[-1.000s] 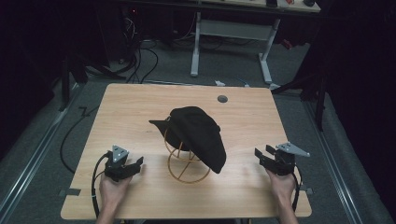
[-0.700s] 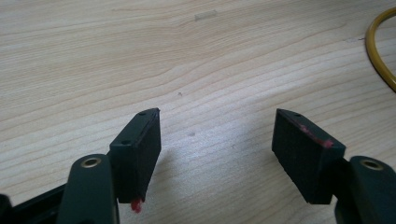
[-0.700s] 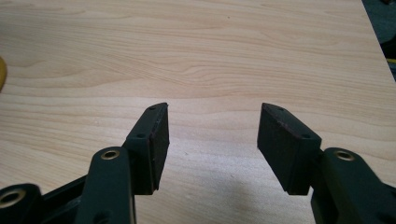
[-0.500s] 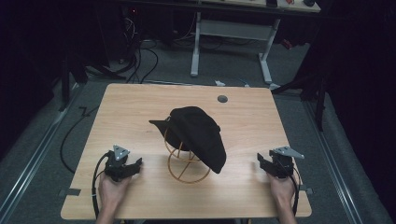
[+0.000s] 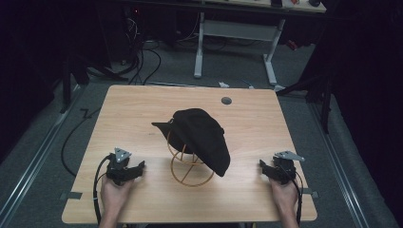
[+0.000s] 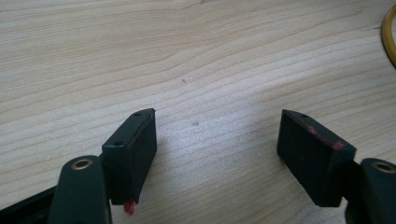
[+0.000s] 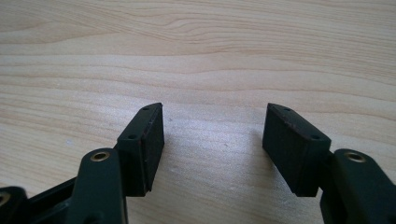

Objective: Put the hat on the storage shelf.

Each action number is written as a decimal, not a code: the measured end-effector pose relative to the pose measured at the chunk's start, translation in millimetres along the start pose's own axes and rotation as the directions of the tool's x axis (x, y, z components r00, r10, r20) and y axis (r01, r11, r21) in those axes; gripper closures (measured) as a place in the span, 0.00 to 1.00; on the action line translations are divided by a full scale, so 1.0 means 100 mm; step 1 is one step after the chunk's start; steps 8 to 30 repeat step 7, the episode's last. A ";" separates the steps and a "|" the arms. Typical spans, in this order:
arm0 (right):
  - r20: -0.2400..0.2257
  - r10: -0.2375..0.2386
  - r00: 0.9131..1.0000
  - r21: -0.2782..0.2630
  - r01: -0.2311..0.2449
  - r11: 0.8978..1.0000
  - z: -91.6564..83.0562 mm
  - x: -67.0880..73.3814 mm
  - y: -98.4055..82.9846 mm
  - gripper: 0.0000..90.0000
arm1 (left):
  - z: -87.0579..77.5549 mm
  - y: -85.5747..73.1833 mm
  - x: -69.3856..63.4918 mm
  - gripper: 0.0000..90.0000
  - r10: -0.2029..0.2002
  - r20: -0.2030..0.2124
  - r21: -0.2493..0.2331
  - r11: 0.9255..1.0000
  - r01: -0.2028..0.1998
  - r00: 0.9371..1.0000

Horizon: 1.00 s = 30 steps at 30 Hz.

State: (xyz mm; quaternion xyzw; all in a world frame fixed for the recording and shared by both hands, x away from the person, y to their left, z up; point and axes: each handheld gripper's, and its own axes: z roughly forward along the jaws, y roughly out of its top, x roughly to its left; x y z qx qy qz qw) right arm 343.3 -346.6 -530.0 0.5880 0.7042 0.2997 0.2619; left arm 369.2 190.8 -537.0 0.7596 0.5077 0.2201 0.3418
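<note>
A black cap [image 5: 202, 137] hangs tilted on a gold wire stand [image 5: 190, 170] in the middle of the wooden table [image 5: 142, 109]. My left gripper [image 5: 134, 168] lies low on the table left of the stand, held by a hand. In the left gripper view it [image 6: 217, 114] is open over bare wood, and the stand's yellow ring [image 6: 388, 32] shows at the right edge. My right gripper [image 5: 266, 168] sits right of the stand, and in its own view it [image 7: 215, 108] is open over bare wood. Both pairs of jaws have just been opening, with nothing between them.
A round grey grommet [image 5: 226, 100] is set in the table's far side. Behind the table stand a white desk frame [image 5: 235, 33] and loose cables [image 5: 142, 57] on the dark floor. Bare wood lies on either side of the stand.
My right gripper has sunk a little toward the table near its front right corner. The left gripper, the cap and the stand have stayed in place.
</note>
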 end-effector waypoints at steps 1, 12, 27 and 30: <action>0.001 0.000 1.000 0.002 0.000 1.000 0.00 0.00 0.00 0.43 | 0.00 0.00 0.00 0.32 0.000 0.000 0.000 1.000 0.000 1.000; 0.001 -0.001 1.000 0.002 0.001 1.000 0.00 0.00 0.00 0.43 | 0.00 0.00 0.00 0.32 -0.001 -0.001 0.000 1.000 0.001 1.000; 0.001 -0.001 1.000 0.002 0.001 1.000 0.00 0.00 0.00 0.43 | 0.00 0.00 0.00 0.32 -0.001 -0.001 0.000 1.000 0.001 1.000; 0.001 -0.001 1.000 0.002 0.001 1.000 0.00 0.00 0.00 0.43 | 0.00 0.00 0.00 0.32 -0.001 -0.001 0.000 1.000 0.001 1.000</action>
